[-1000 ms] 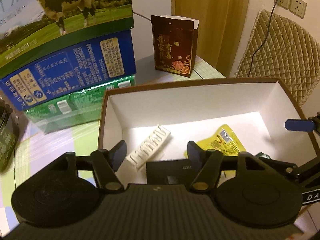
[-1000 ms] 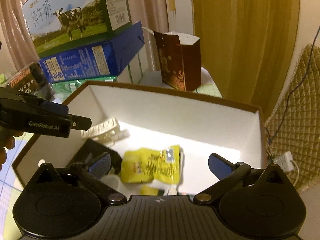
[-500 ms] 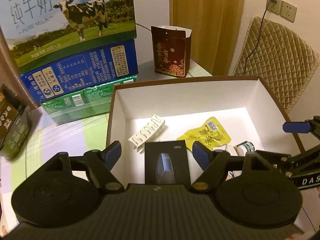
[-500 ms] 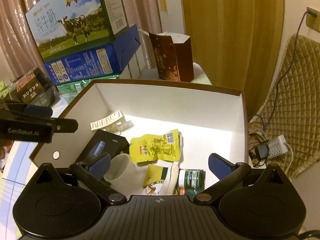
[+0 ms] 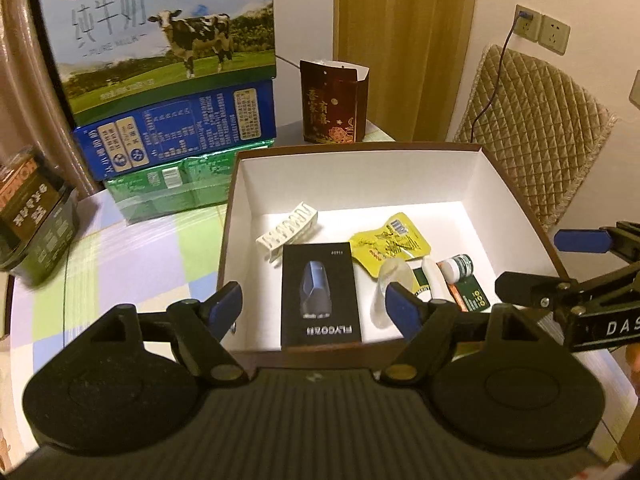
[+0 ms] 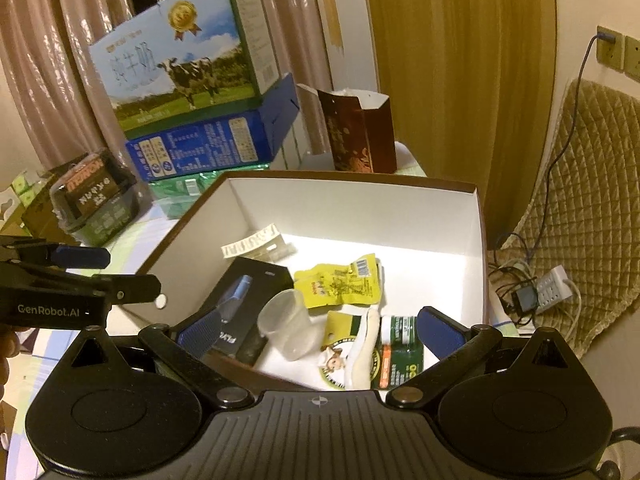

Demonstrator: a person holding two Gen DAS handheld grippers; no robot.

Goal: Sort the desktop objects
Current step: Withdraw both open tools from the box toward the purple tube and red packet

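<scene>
A brown box [image 5: 360, 148] with a white inside holds a black razor box [image 5: 320, 292], a white hair clip [image 5: 288, 230], a yellow snack packet [image 5: 390, 242], a clear cup [image 6: 286, 322] and a small green jar [image 5: 458, 266]. My left gripper [image 5: 314, 306] hangs open above the box's near edge with nothing between its fingers. Over the box's near right side, my right gripper [image 6: 320, 330] is open too and holds nothing. Each gripper shows at the edge of the other's view.
Stacked milk cartons [image 5: 168, 40] stand behind the box to the left, with a dark red paper bag [image 5: 332, 104] beside them. A dark wrapped package [image 5: 36, 216] sits at the far left. A quilted chair [image 5: 532, 120] and a power strip [image 6: 556, 284] are on the right.
Both grippers have drawn back and upward from the box, so more of its contents show. The left jaws have widened, and the black razor box now lies clear of them.
</scene>
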